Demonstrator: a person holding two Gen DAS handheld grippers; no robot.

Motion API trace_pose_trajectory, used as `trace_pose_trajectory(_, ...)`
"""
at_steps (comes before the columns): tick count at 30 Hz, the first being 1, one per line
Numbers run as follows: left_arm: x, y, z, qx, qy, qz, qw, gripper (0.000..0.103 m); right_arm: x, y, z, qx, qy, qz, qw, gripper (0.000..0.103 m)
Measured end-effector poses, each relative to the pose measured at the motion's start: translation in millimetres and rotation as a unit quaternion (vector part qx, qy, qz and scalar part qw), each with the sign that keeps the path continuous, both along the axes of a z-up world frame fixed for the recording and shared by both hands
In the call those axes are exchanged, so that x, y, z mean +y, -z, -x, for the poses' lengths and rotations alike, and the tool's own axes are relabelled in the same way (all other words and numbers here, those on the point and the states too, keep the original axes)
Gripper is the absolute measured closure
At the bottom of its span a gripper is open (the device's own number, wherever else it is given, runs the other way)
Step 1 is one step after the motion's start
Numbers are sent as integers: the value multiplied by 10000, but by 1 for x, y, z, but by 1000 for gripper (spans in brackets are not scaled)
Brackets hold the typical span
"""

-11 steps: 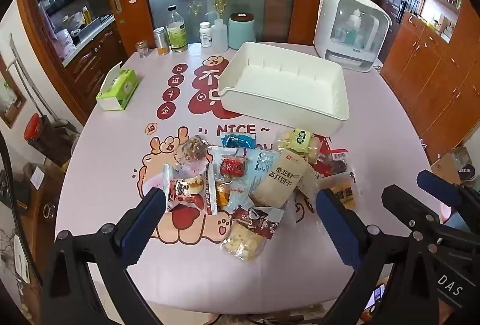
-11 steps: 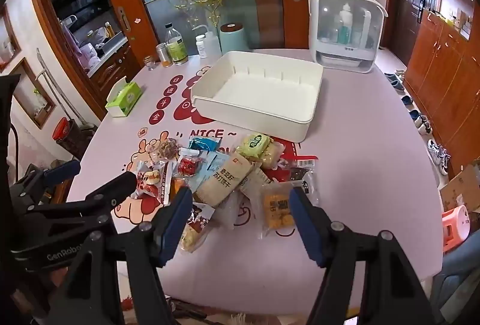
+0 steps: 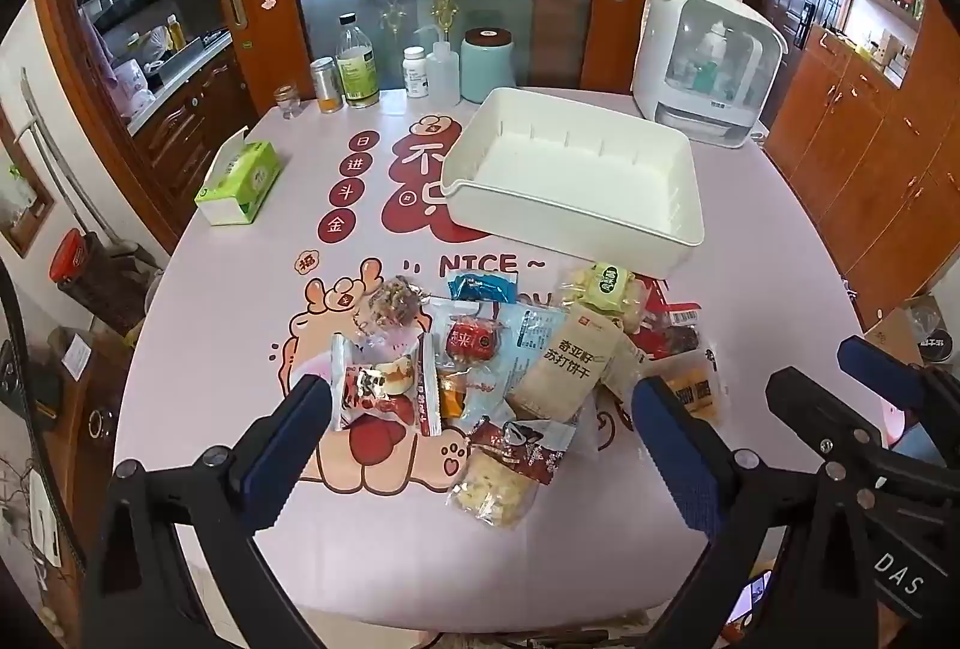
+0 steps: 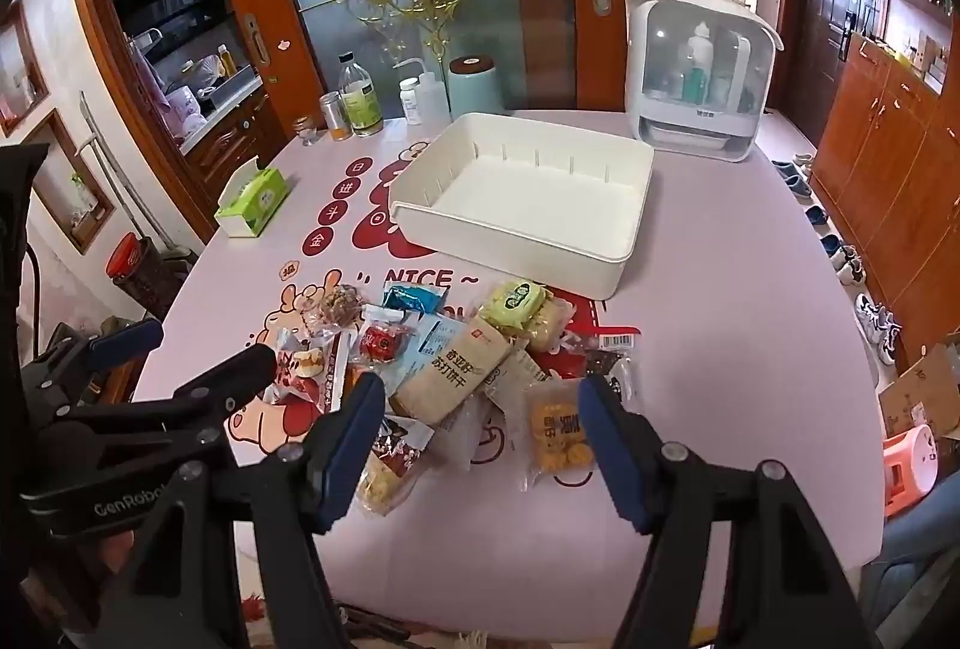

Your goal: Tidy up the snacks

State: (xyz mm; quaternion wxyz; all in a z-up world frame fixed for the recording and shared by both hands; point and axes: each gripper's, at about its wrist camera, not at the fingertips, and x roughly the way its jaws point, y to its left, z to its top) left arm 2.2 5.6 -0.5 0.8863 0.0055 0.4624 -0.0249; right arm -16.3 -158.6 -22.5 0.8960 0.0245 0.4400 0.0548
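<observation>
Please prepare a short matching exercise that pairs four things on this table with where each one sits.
Things:
1. white bin
2. tissue box
3. cracker pack
4. glass bottle

Places:
A. middle of the snack pile
B. far edge, among the jars
C. left edge of the table
D. just beyond the snack pile

Pairs: 1-D, 2-C, 3-A, 4-B
</observation>
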Motion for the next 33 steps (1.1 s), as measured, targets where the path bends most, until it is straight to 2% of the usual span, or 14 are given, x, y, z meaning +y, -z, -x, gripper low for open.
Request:
trace_pose_trajectory(21, 0, -3, -12, 3, 2, -74, 10000, 4, 2, 0, -3, -32, -11, -2, 10000, 35)
trace_pose_trajectory(33, 0, -8, -8, -173, 5, -159, 9997, 5, 0, -5, -8, -87, -2, -60, 9999, 35)
